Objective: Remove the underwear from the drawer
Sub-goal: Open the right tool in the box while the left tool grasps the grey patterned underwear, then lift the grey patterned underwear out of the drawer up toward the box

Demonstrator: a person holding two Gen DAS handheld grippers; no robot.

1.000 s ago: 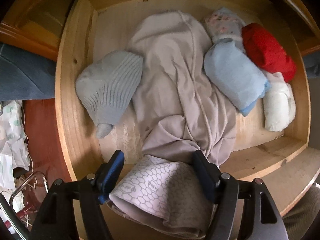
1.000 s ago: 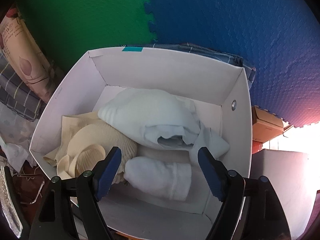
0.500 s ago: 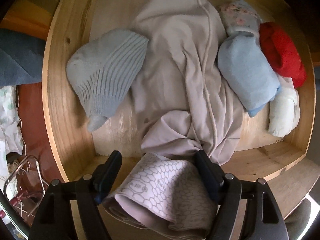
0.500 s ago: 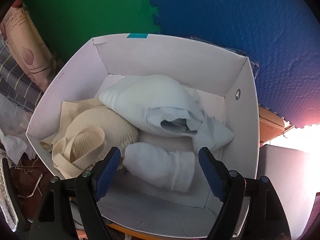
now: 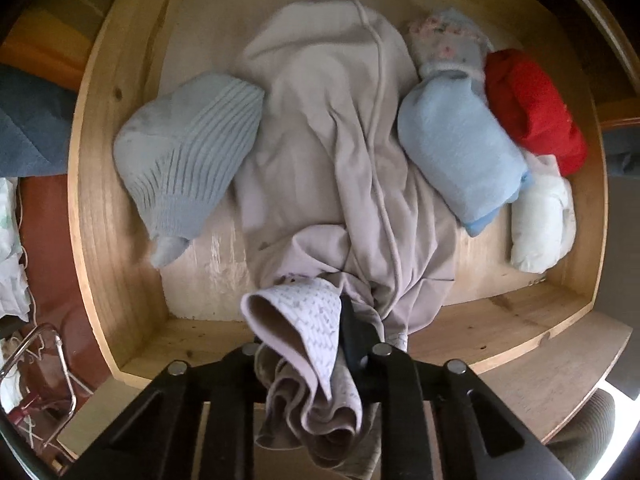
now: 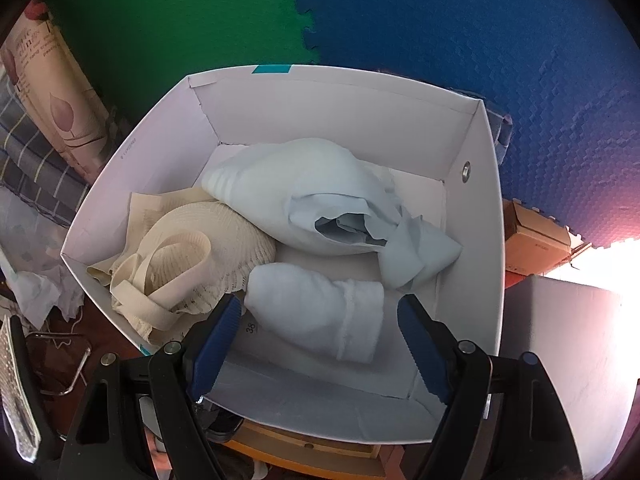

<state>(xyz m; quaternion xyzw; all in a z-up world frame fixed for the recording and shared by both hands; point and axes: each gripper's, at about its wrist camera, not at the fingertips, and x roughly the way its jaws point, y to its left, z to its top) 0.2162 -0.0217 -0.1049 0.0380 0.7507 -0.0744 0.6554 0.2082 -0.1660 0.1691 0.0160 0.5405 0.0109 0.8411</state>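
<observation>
The wooden drawer [image 5: 92, 200] lies open under my left gripper [image 5: 312, 344], which points straight down at its front edge. The jaws are closing on a pale underwear with a honeycomb print [image 5: 296, 312], and the cloth is bunched and pinched between them. Behind it a large beige garment [image 5: 332, 152] is spread along the drawer's middle. My right gripper [image 6: 320, 344] hangs open over a white box [image 6: 484, 200], with a white rolled piece [image 6: 320, 300] below its fingers, untouched.
The drawer also holds a ribbed light blue piece [image 5: 188, 160] at left, and a light blue roll [image 5: 456, 152], a floral roll [image 5: 444, 44], a red roll [image 5: 528, 108] and a white roll [image 5: 540, 224] at right. In the box lie a pale blue bundle [image 6: 304, 196] and cream lace [image 6: 192, 256].
The left jaws have gone from wide apart around the printed underwear to pinched on it, crumpling it. The left gripper sank slightly toward the drawer. The right gripper has hardly moved.
</observation>
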